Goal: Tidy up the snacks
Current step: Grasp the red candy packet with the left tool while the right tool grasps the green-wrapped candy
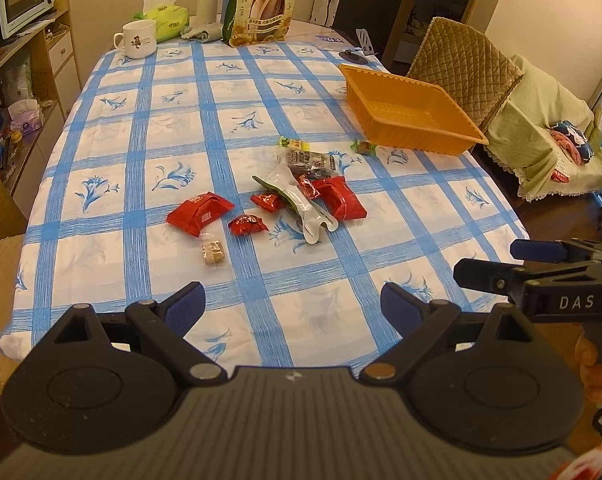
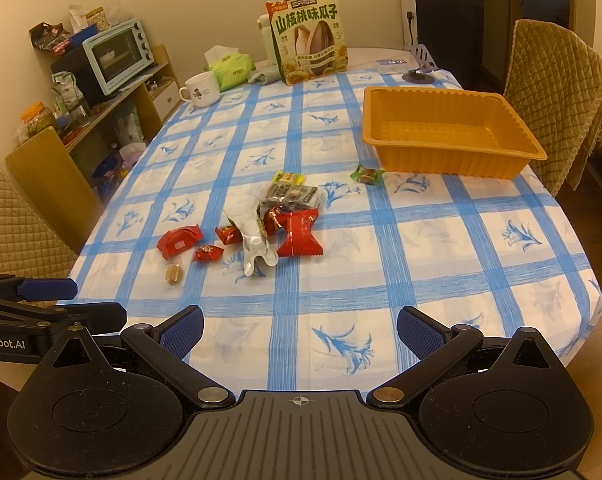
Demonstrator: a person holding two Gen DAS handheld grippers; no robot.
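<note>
Two grippers hover over the near edge of the table: the left gripper (image 1: 293, 308) and the right gripper (image 2: 300, 330), each with its blue-padded fingers spread wide and nothing between them.

On the blue-and-white checked tablecloth (image 2: 441, 240) lies one loose cluster of snacks, near the middle of the table. Counted there: five red packets, namely a large one on the left (image 2: 179, 242), a large one on the right (image 2: 299, 232), two small ones between them (image 2: 208, 254) (image 2: 227, 234) and one partly hidden under the heap (image 1: 308, 188); one silver-and-green foil pouch (image 2: 255, 246) lying across the heap; one dark printed packet (image 2: 293, 194) just behind it; one yellow-green sweet (image 2: 288, 177) at the far side; one clear-wrapped tan biscuit (image 2: 173, 273) nearest the grippers.

One green-wrapped candy (image 2: 367, 175) lies apart to the right, just beside the near left corner of the single orange plastic tray (image 2: 453, 160), which holds nothing and stands at the far right of the table.

At the far end stand one large sunflower-seed bag (image 2: 309, 36), upright, one white mug (image 2: 200, 89) and one green tissue pack (image 2: 231, 66).
</note>
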